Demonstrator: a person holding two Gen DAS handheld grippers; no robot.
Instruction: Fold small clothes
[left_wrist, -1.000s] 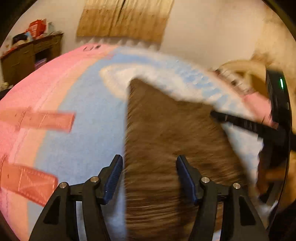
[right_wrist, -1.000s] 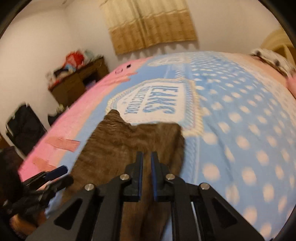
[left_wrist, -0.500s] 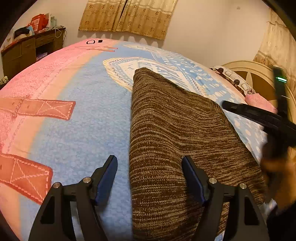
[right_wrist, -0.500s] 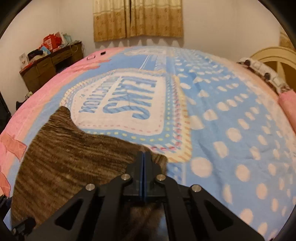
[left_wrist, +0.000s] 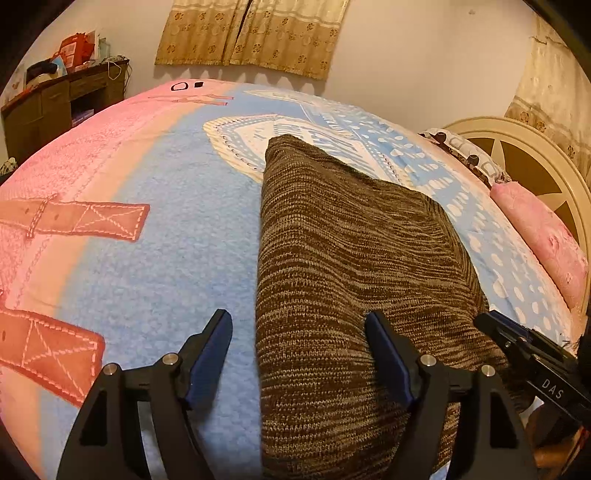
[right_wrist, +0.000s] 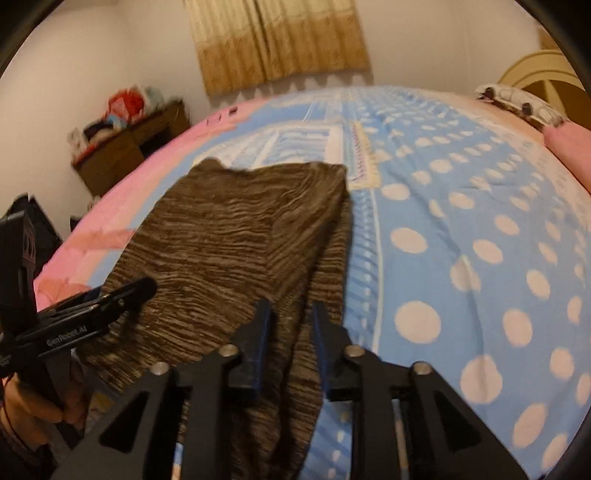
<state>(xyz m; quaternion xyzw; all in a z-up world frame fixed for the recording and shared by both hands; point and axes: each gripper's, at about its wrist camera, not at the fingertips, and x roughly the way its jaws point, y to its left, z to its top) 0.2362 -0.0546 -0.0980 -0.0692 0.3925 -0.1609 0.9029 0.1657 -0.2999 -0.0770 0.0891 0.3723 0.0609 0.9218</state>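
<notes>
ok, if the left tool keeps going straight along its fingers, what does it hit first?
Most likely the brown knitted garment lying on the blue and pink printed bedspread. The left tool is open, straddling the garment's left edge, angled down; depth is unclear.

The right gripper (right_wrist: 290, 325), clamped tight on the edge of the brown knit garment (right_wrist: 236, 236) half a second ago, is now letting its jaws open, with the cloth lying loose between its fingers. It also sits lower and nearer the bed, its tip now down beside the garment's near right edge in the left wrist view. The left gripper (left_wrist: 297, 332) stands a little wider than a second ago, and the garment lies flat instead of blurred in motion.
</notes>
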